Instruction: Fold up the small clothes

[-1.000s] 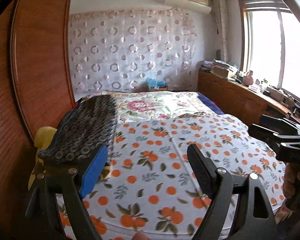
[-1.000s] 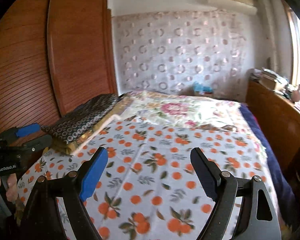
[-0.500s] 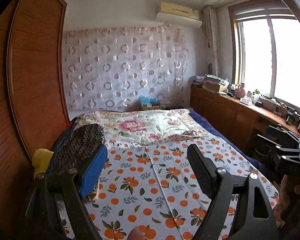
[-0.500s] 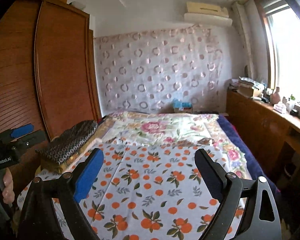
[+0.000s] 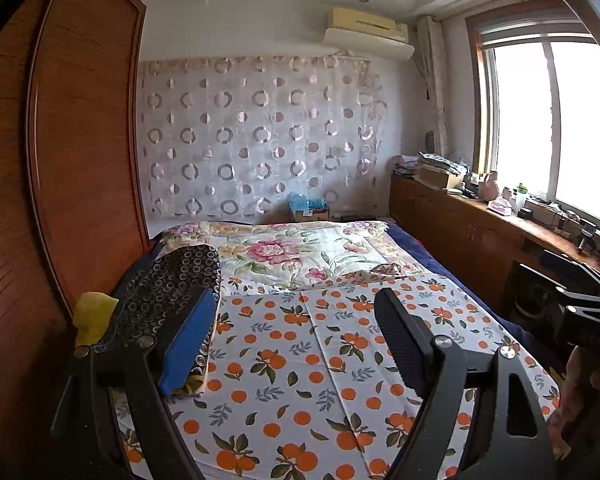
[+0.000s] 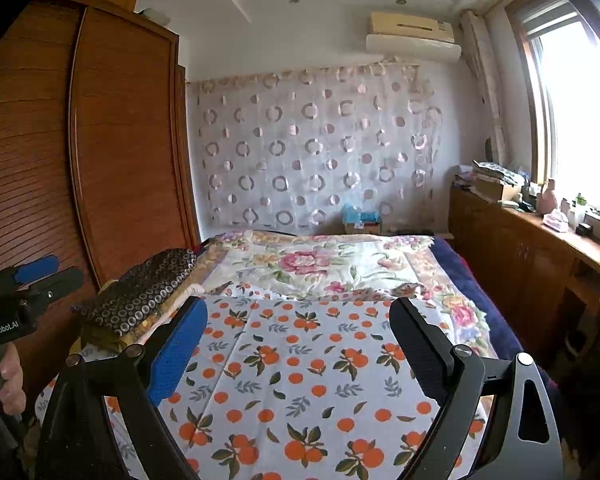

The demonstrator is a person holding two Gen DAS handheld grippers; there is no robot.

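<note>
A white cloth with an orange-fruit print lies spread flat on the near part of the bed; it also shows in the right wrist view. A dark cloth with a ring pattern lies folded on a yellow piece at the bed's left edge, and shows in the right wrist view. My left gripper is open and empty, held above the near end of the bed. My right gripper is open and empty, also above the near end.
A floral quilt covers the far half of the bed. A wooden wardrobe stands along the left. A wooden counter with clutter runs under the window on the right. A box sits by the curtained far wall.
Both grippers have risen and drawn back from the bed, so more of the room and ceiling shows. Both stayed open and empty.
</note>
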